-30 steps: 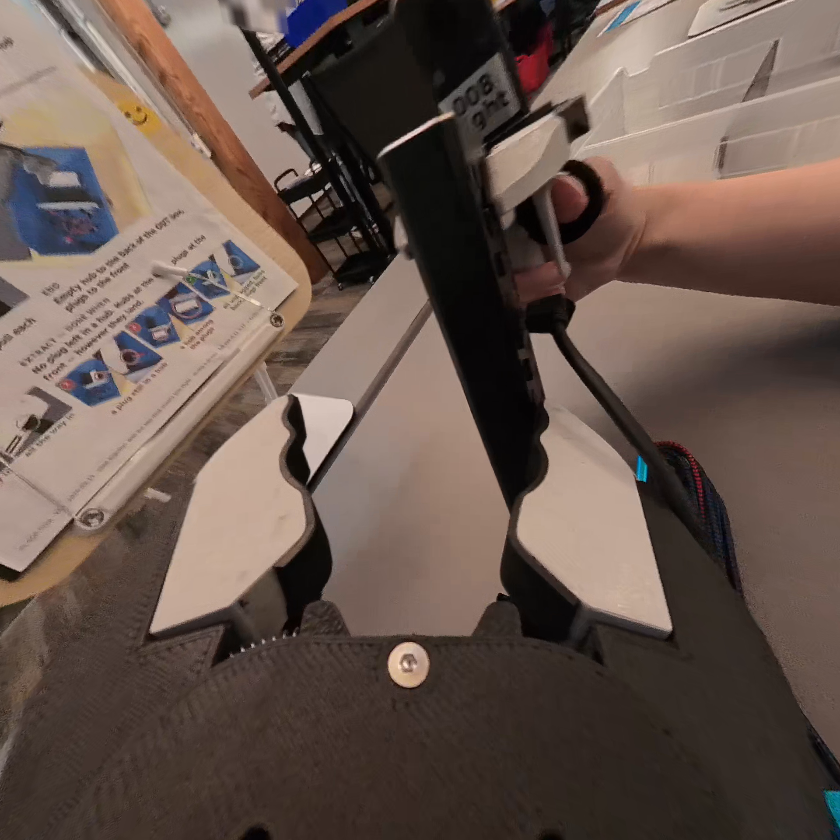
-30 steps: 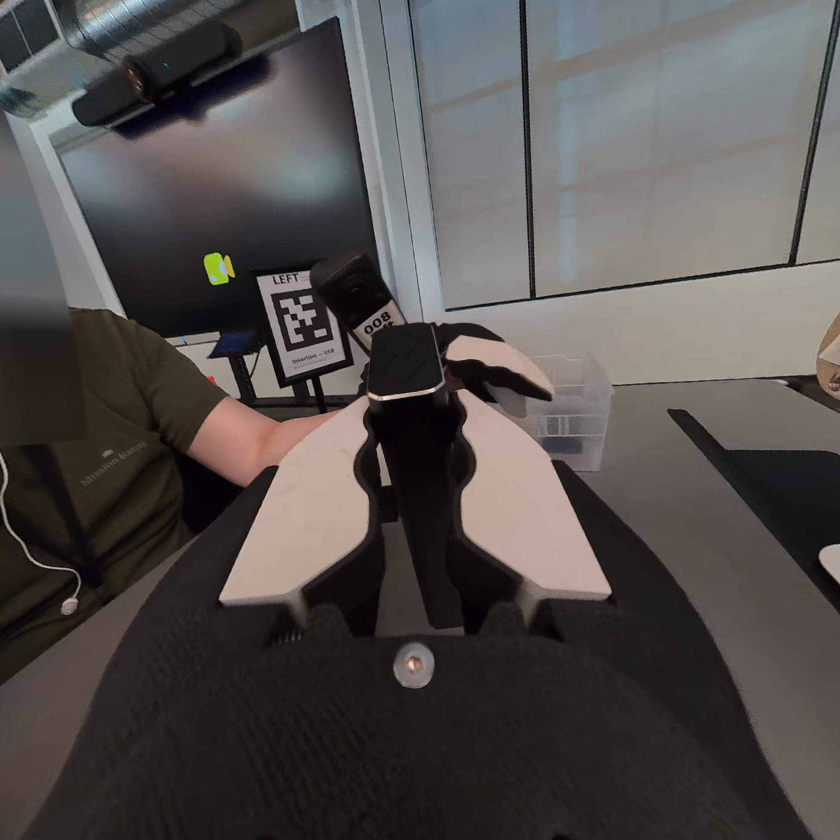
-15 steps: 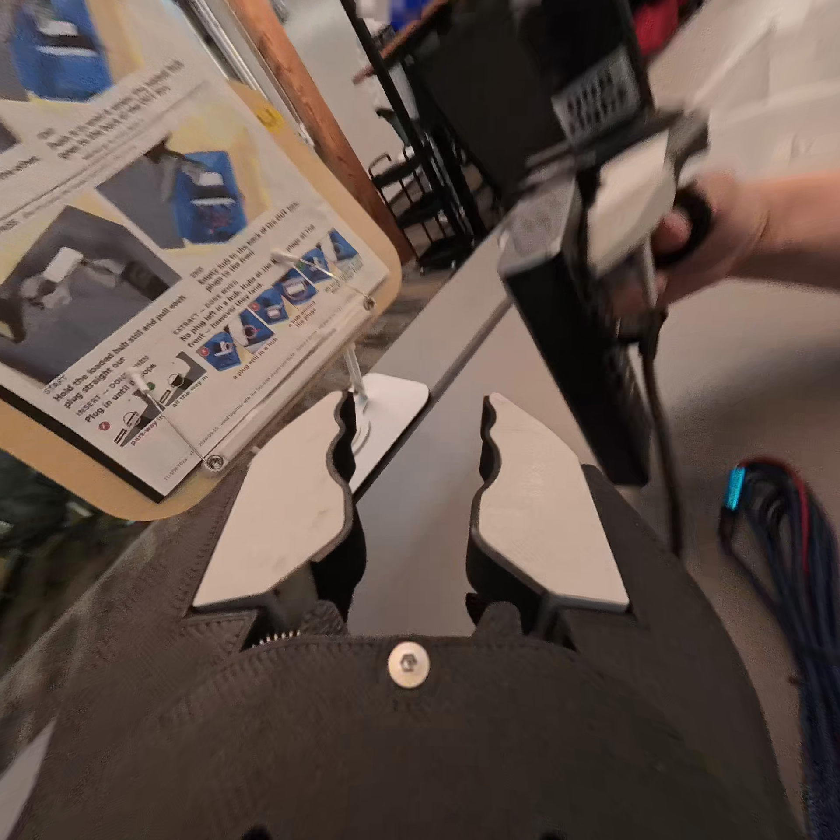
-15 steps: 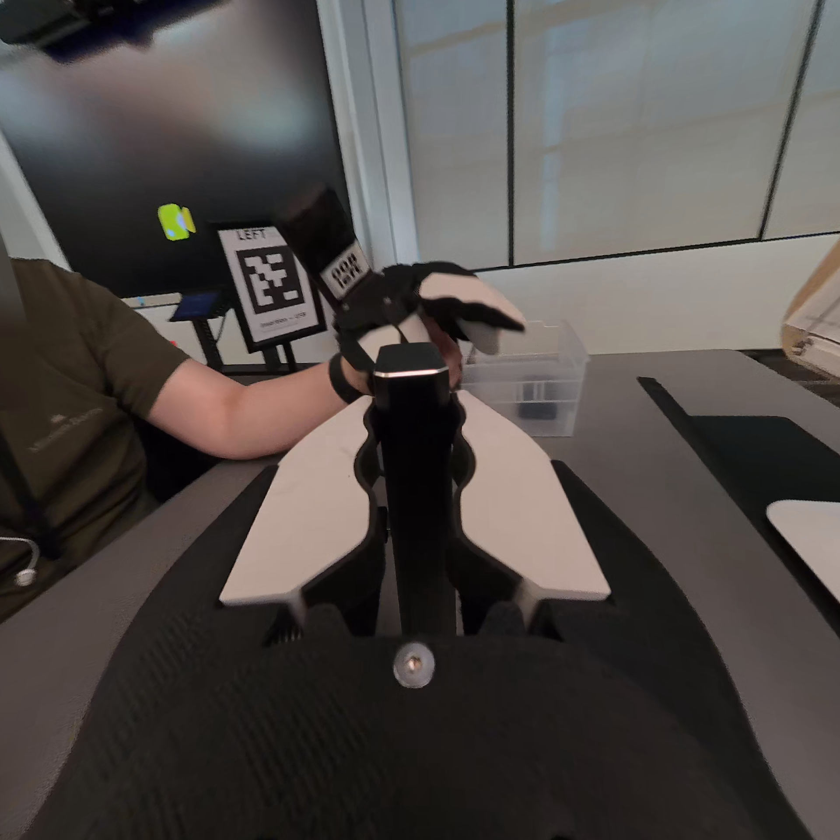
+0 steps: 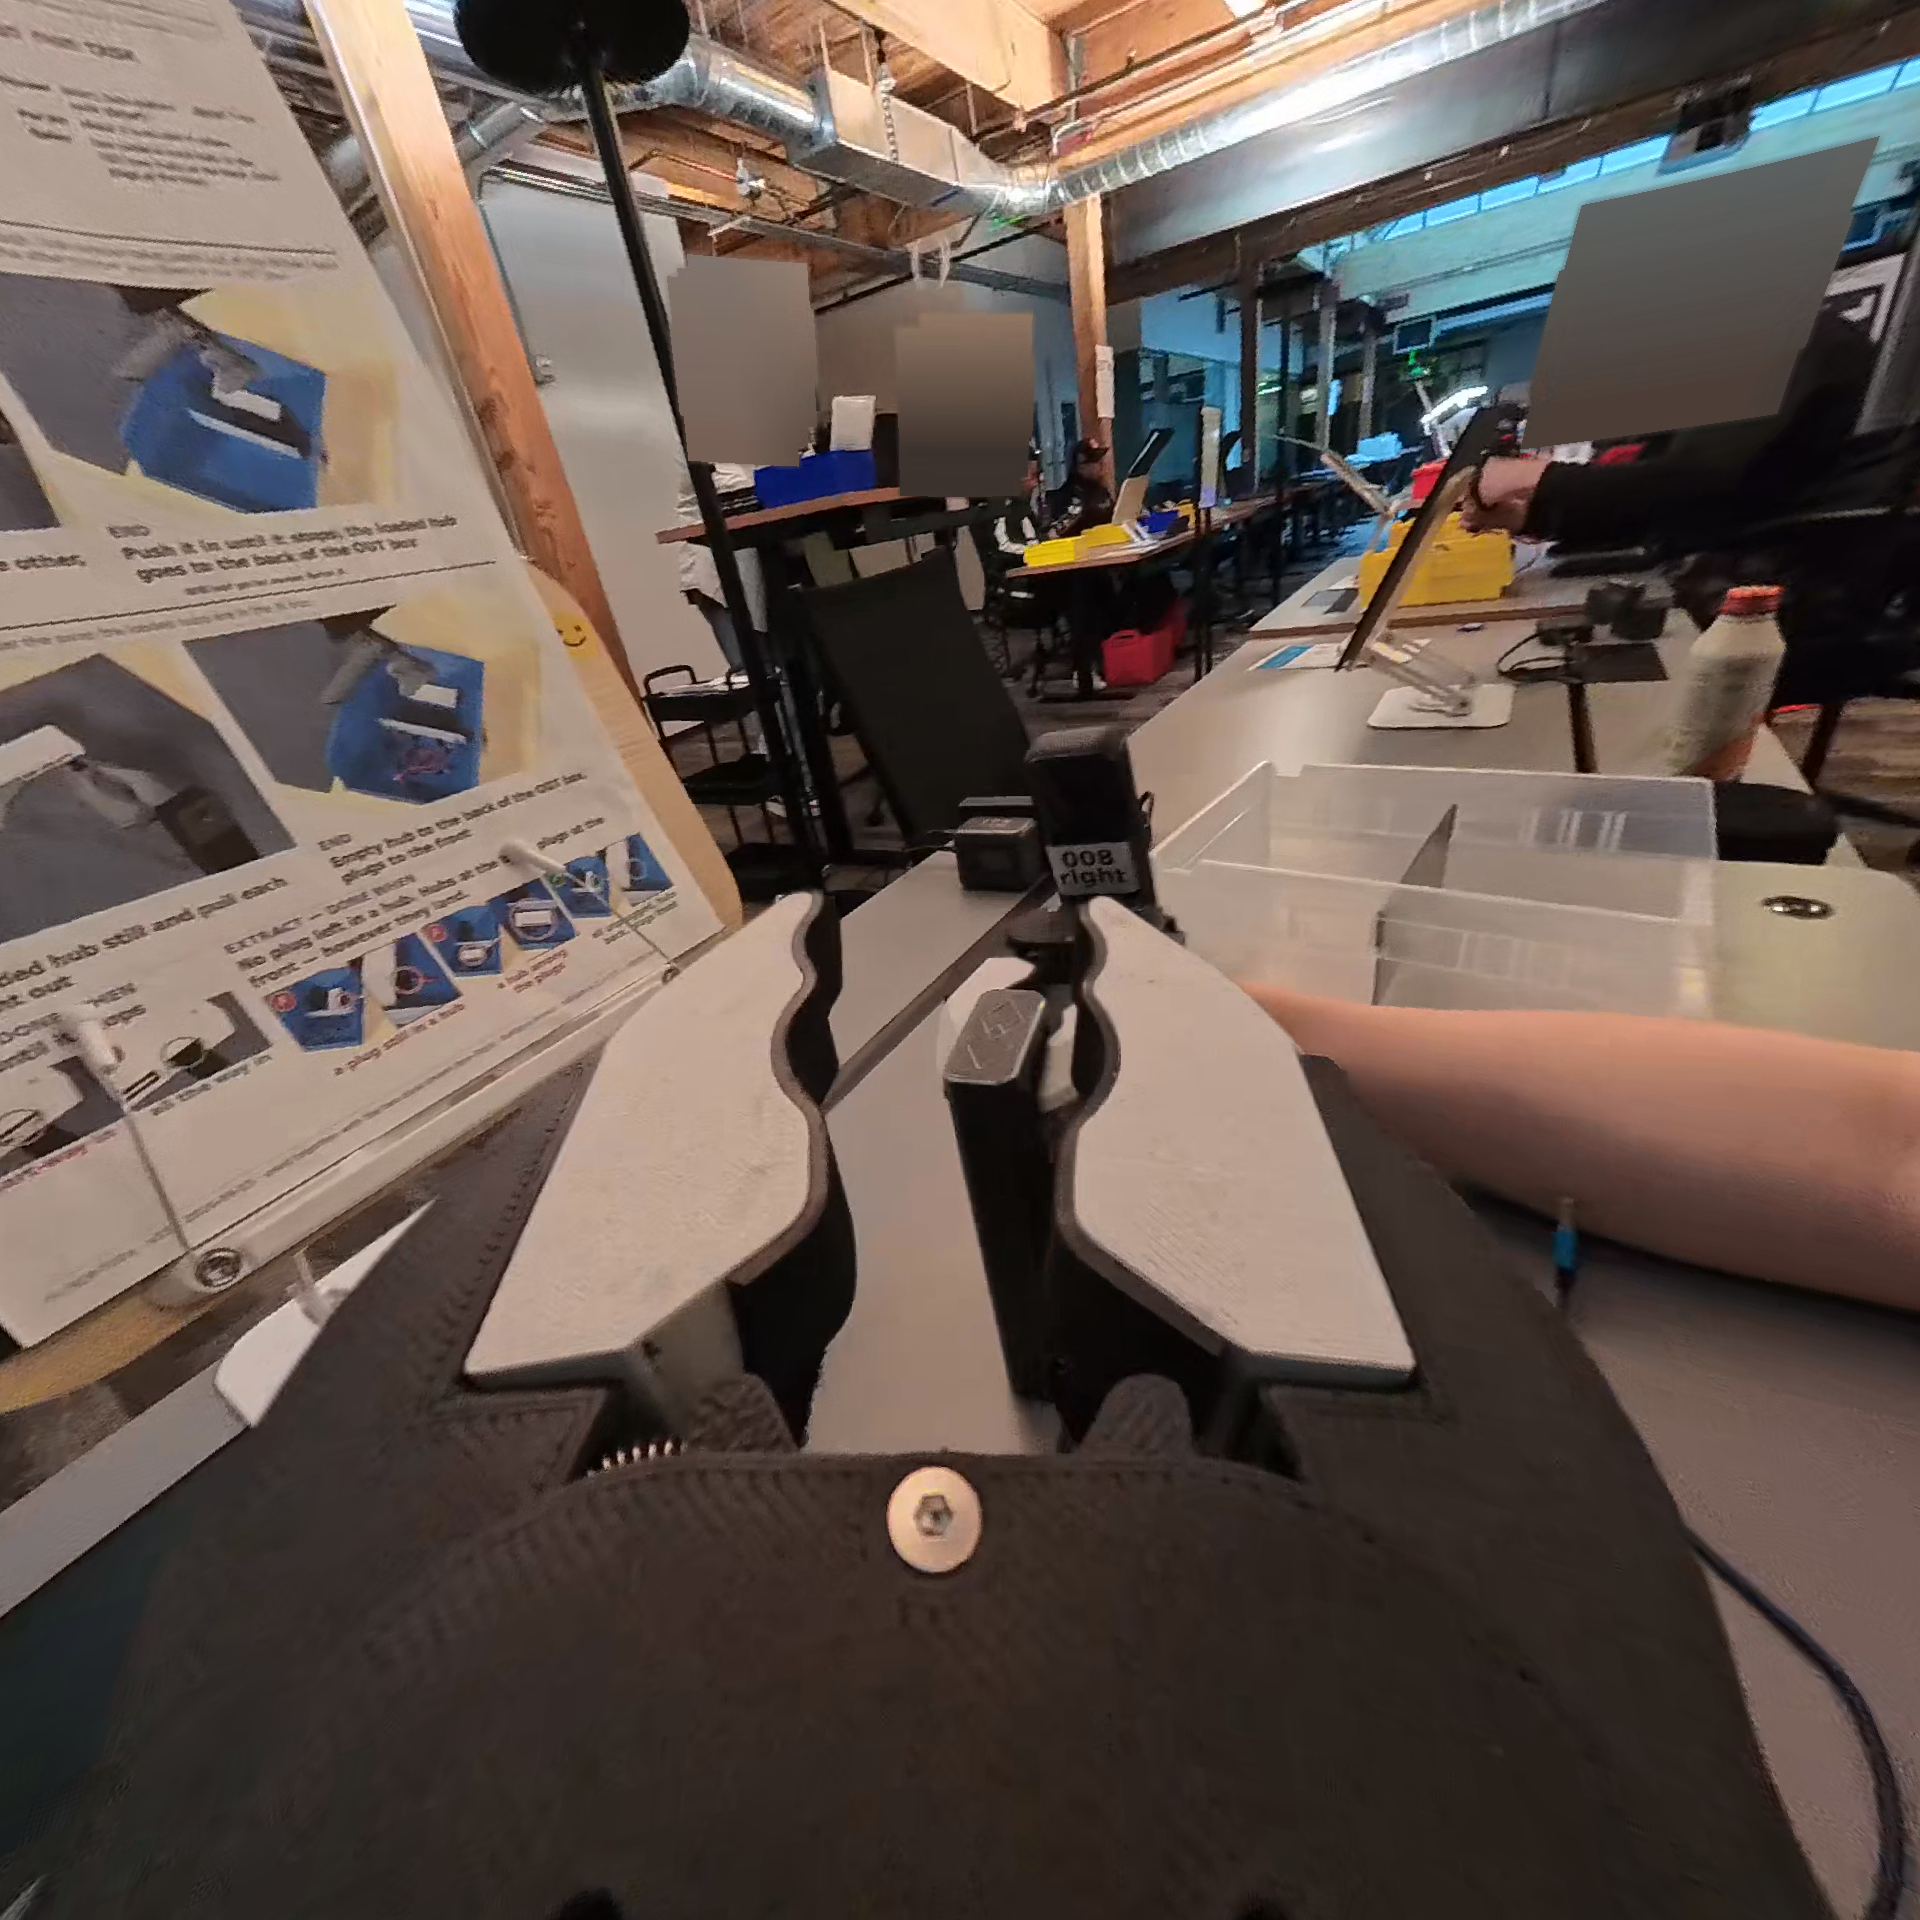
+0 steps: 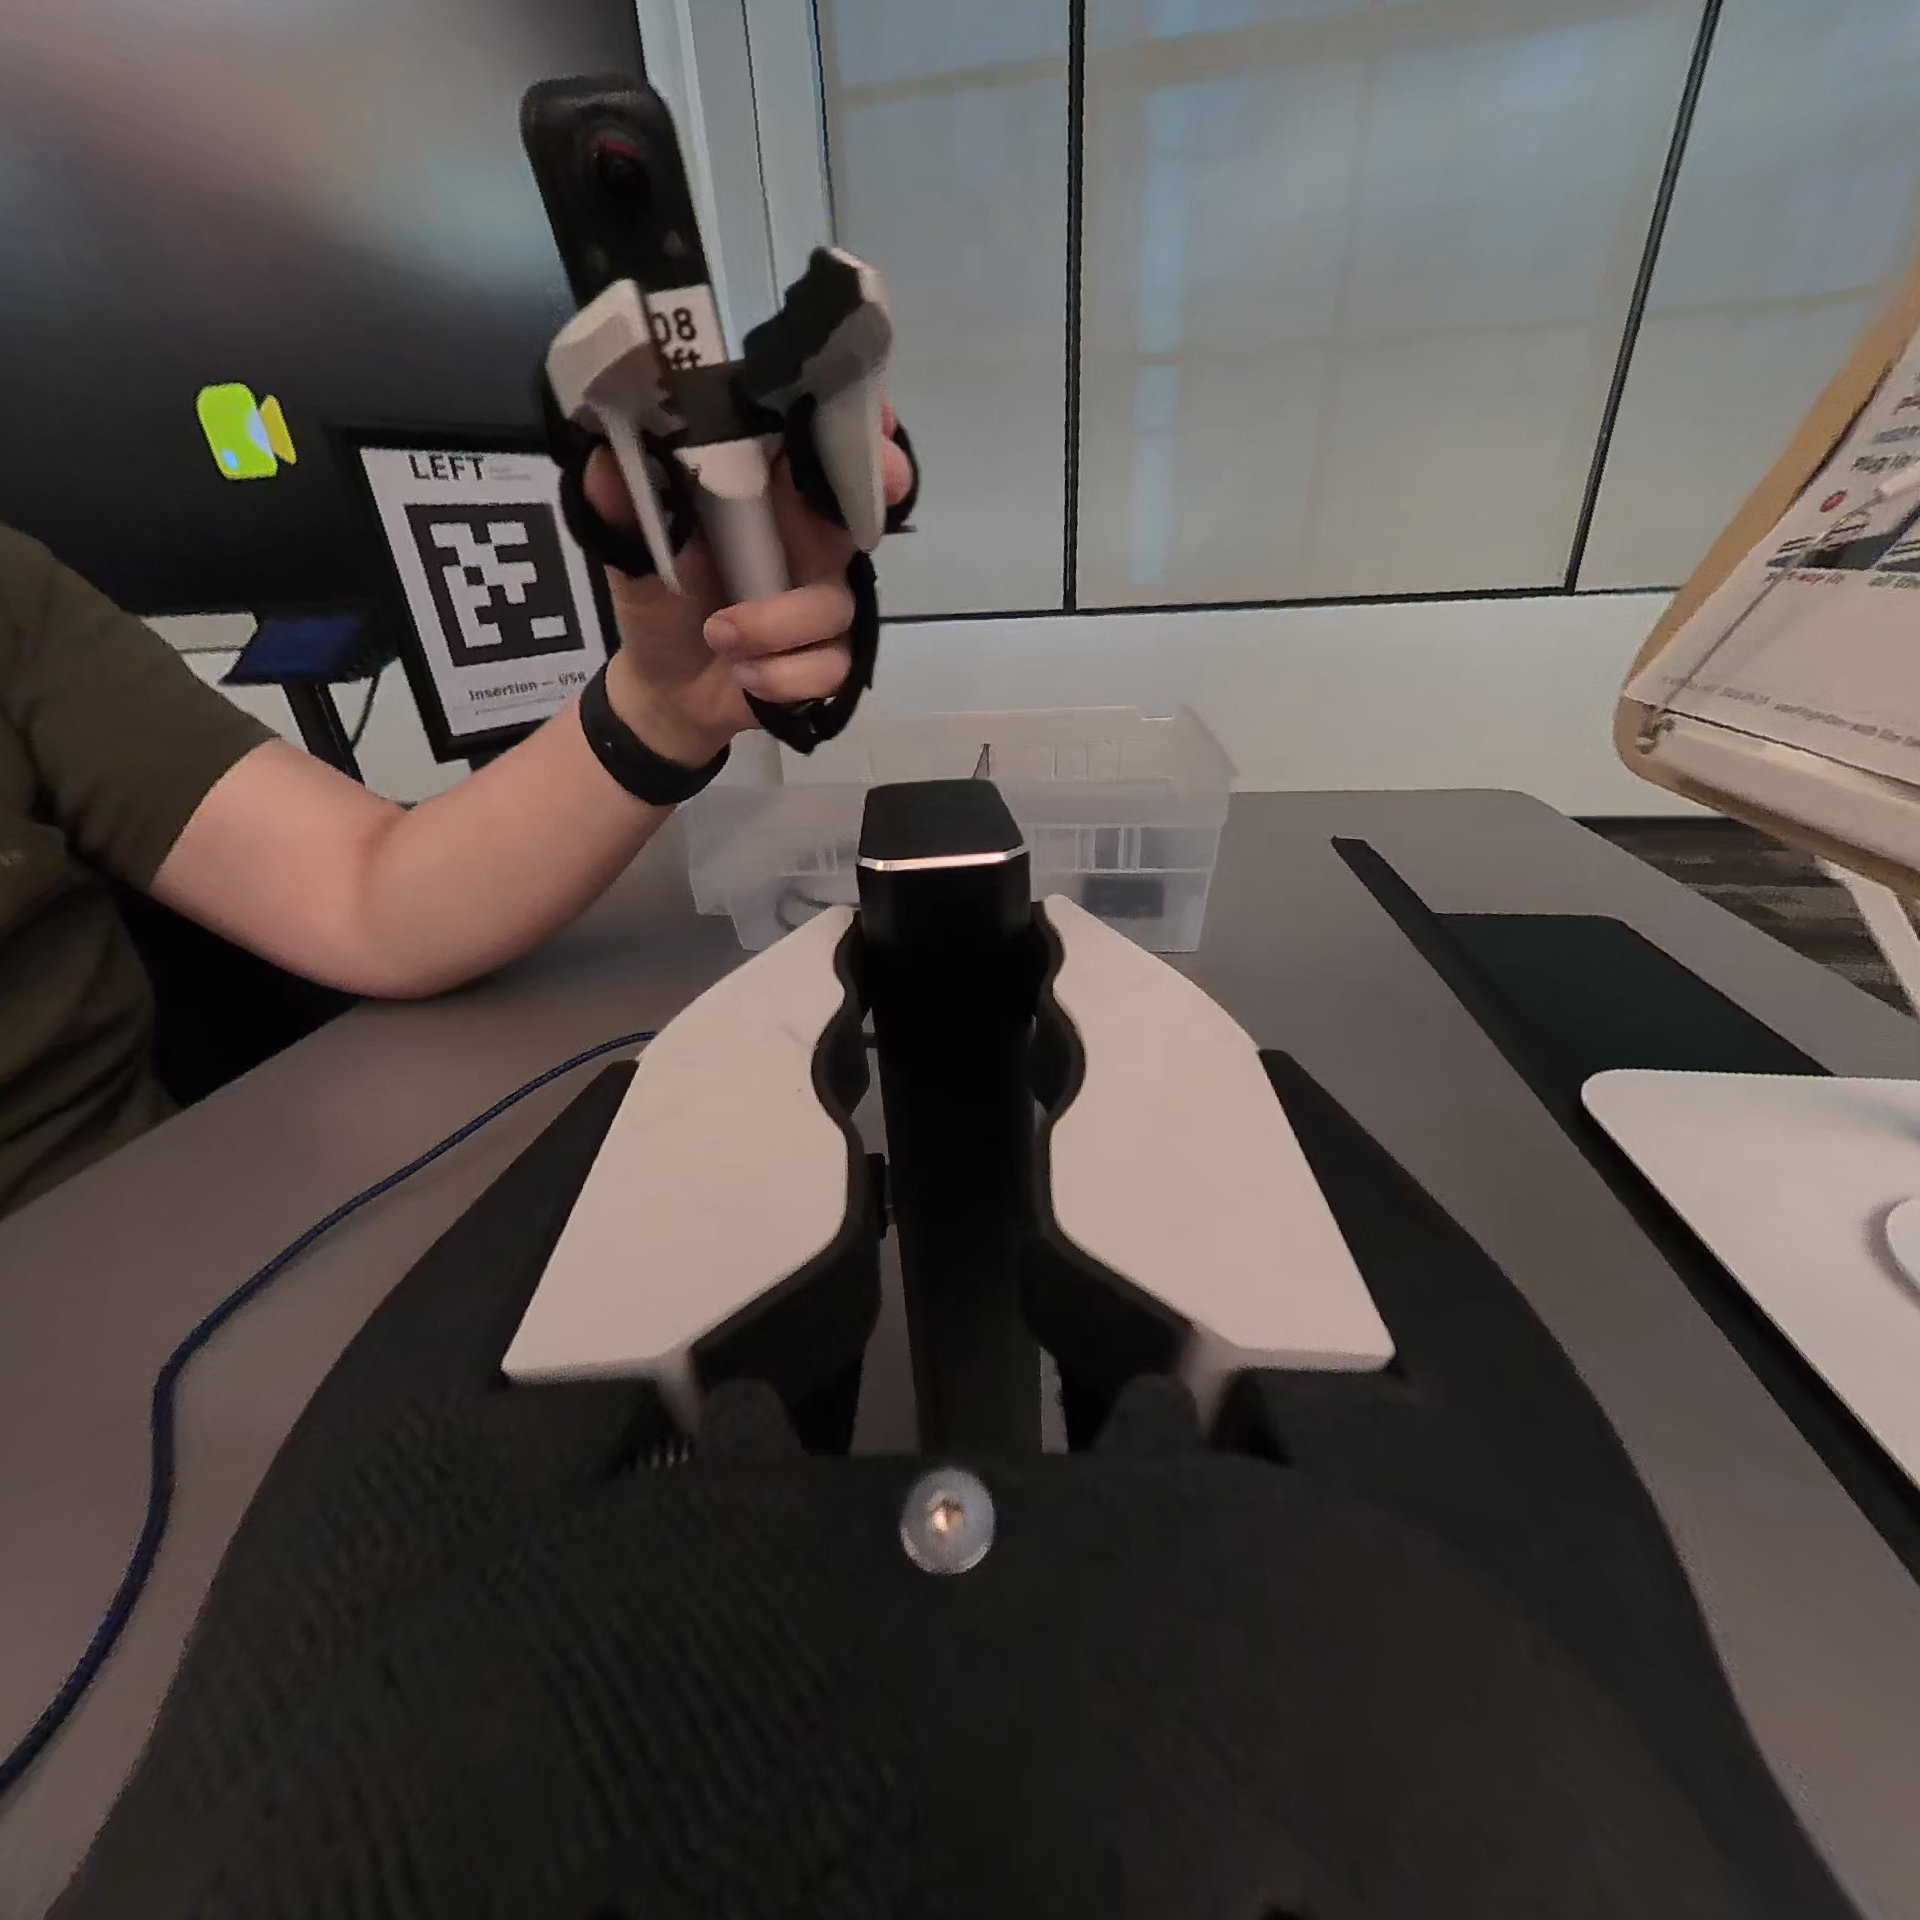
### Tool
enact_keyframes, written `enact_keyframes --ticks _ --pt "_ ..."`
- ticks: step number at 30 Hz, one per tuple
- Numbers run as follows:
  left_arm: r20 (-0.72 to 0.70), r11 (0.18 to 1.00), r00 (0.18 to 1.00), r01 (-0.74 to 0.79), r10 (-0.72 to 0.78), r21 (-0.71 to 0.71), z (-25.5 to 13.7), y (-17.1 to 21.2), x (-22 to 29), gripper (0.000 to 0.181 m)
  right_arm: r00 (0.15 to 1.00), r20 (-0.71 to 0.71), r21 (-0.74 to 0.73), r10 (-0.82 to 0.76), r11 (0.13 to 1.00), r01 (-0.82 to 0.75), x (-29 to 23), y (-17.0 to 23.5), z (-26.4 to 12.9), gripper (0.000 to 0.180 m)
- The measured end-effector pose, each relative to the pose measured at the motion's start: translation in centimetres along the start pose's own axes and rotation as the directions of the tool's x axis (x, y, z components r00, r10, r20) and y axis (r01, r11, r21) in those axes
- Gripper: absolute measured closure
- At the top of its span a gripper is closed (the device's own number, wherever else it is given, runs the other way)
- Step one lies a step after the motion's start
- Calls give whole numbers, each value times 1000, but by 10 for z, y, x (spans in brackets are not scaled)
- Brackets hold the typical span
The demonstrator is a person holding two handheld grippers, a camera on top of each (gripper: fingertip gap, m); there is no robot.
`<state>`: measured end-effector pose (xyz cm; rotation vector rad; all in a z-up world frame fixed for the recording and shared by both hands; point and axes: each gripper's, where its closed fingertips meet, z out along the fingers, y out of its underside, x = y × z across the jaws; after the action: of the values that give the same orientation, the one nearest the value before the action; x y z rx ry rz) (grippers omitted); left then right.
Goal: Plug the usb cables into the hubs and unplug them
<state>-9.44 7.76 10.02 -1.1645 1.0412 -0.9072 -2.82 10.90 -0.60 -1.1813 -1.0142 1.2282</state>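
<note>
My right gripper (image 6: pixel 951 935) pinches the hub (image 6: pixel 951 1039) at frame centre, left gripper (image 5: pixel 945 977) spread empty; no cable plugged in that I can see.

ceiling: wood beams (image 5: pixel 940 42), silver ducts (image 5: pixel 904 156) | windows (image 6: pixel 1351 312): frosted, daylit | desks (image 5: pixel 1132 551): rows

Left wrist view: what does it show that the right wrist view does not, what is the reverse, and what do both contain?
Only the left wrist view: a long hall of desks with yellow bins and a red-capped bottle.
Only the right wrist view: a dark screen, a black-and-white marker sign, tall windows, an olive sleeve.
Both: the black hub clamped in the right gripper, the open left gripper, the clear bin, the instruction sheet, the blue cable, the grey table.
</note>
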Motion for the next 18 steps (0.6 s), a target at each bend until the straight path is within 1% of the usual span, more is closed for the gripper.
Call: enact_keyframes --ticks 3,8,14,18 --pt "-18 1000 1000 -7 7 -5 1 -2 6 138 1000 -19 22 24 999 -23 4 -1 -8 152" --pt "-41 1000 999 -25 25 -8 2 -5 12 135 998 -5 41 63 997 -63 3 -2 -10 152" --pt "-57 999 998 -37 35 -26 3 -3 17 133 999 -25 99 35 995 -32 2 -16 -14 146" --pt "-82 998 996 -46 42 -44 6 -2 24 132 998 -50 97 32 995 -27 1 -21 -19 142"
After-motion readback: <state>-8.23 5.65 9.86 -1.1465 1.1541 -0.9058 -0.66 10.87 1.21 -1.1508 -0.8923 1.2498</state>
